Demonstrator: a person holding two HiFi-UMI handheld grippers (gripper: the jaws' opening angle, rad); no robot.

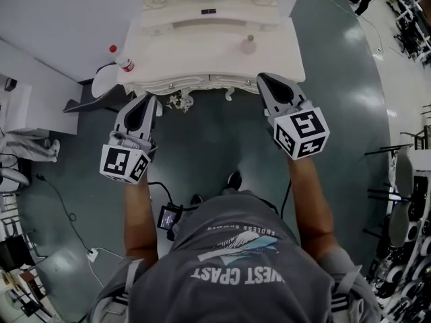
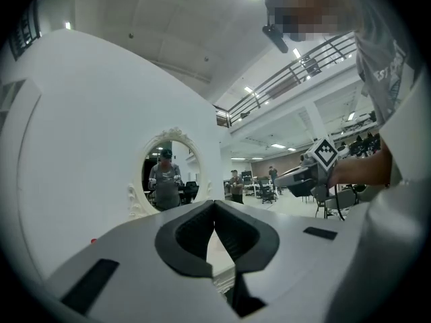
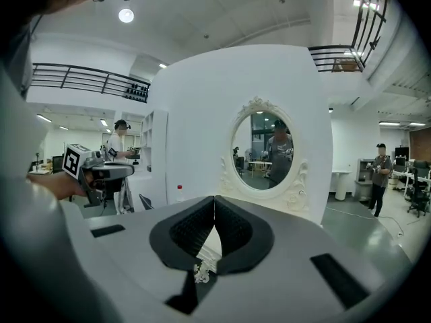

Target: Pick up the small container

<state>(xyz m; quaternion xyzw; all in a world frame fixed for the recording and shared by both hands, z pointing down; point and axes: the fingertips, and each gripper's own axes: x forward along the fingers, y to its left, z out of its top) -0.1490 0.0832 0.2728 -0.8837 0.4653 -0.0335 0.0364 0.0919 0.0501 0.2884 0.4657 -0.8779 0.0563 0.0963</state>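
Cream dressing table point(image 1: 195, 49), oval mirror point(image 3: 262, 150) above. On its top: small container point(image 1: 248, 44), just beyond tips of right gripper point(image 1: 264, 78), untouched; red-capped bottle point(image 1: 125, 63), beyond and left of left gripper point(image 1: 151, 99). Both grippers: jaws together, nothing between.

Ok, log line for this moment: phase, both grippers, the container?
phase: pre-grasp | left gripper: shut, empty | right gripper: shut, empty | small container: on dressing table, untouched, ahead of right gripper
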